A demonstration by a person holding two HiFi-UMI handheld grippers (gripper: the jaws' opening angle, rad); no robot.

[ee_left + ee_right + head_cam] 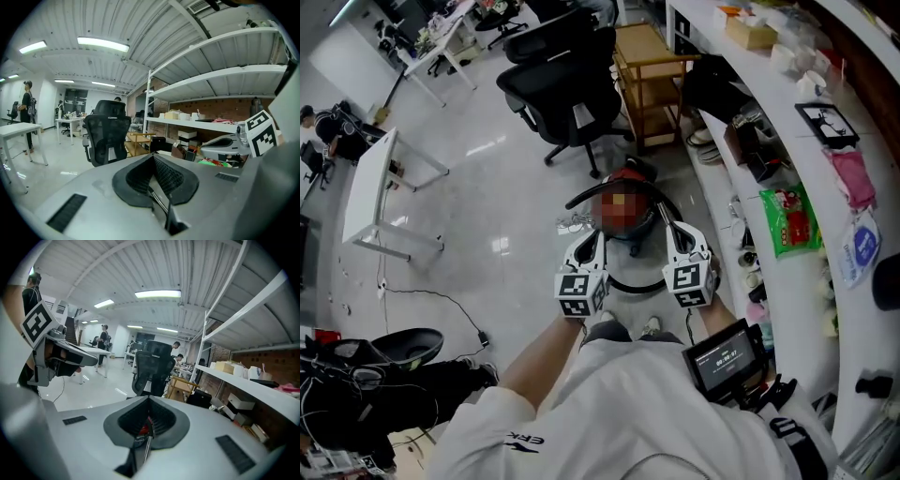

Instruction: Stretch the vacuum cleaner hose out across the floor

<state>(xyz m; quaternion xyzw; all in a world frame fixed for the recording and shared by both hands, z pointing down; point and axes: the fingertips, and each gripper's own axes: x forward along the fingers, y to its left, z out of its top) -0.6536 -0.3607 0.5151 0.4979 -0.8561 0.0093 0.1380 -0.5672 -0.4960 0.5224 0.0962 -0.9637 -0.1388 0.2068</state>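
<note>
A red and black vacuum cleaner (628,173) stands on the glossy floor just ahead of the person's feet, partly under a mosaic patch. Its black hose (581,197) curls around the body. Both grippers are held side by side above it. My left gripper (600,236) is shut with nothing in it, its dark pads pressed together (154,161). My right gripper (666,225) is also shut and empty (149,404); a sliver of the red vacuum cleaner (144,429) shows behind its jaws. Each gripper view shows the other gripper at its edge.
A black office chair (572,103) and a wooden cart (652,84) stand beyond the vacuum. A long white shelf (787,159) with clutter runs along the right. A white table (370,187) is at the left, a thin cable (441,305) lies on the floor, and dark gear (384,361) is piled lower left.
</note>
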